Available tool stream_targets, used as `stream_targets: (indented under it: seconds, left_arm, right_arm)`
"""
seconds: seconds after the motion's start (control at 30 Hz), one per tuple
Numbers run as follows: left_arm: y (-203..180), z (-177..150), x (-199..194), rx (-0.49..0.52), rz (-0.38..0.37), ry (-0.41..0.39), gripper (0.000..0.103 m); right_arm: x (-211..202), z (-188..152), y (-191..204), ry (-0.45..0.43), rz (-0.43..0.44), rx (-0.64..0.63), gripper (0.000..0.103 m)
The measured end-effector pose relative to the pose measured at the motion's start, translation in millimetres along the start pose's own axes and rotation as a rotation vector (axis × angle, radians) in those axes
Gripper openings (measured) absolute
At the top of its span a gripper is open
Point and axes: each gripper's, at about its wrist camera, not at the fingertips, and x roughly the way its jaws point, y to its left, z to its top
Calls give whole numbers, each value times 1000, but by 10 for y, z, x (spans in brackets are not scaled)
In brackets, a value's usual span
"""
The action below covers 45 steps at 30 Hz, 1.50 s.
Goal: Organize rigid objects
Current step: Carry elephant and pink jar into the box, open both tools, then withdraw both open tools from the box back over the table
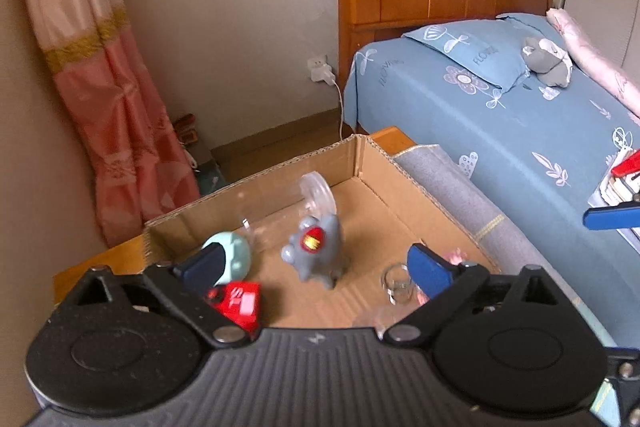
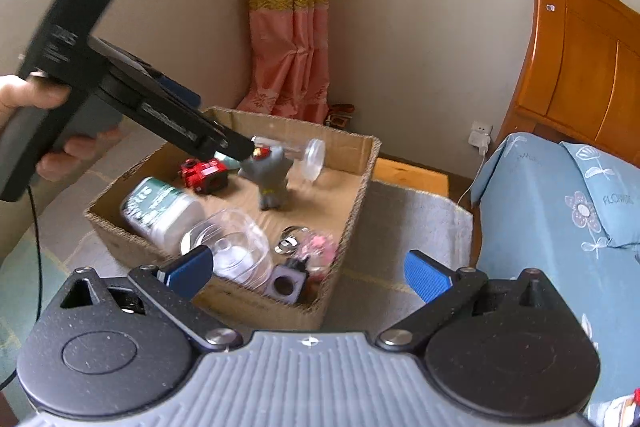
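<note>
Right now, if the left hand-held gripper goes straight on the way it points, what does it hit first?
Probably the grey toy figure in the cardboard box, centred between the open left hand-held gripper fingers; depth unclear.

Blue-sheeted bed (image 1: 500,131), pink curtain (image 1: 108,99)

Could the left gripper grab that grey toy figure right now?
Probably yes. The left gripper hangs open just above the grey figure, which stands upright in the cardboard box. Nothing covers it; only the red toy sits close beside.
</note>
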Motion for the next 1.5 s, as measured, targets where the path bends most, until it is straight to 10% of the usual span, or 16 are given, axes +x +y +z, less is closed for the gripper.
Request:
stream_targets:
  seconds: [0.63,1.5]
  left_arm:
    - [-89,-1284,-981,-92,116,-82,102]
    - [398,-2190,-919,-282,271,5,102]
  right_arm:
    - [-373,-704,765,-41,-44,76,103]
    - [639,-621,1400,-29,-217,86,103]
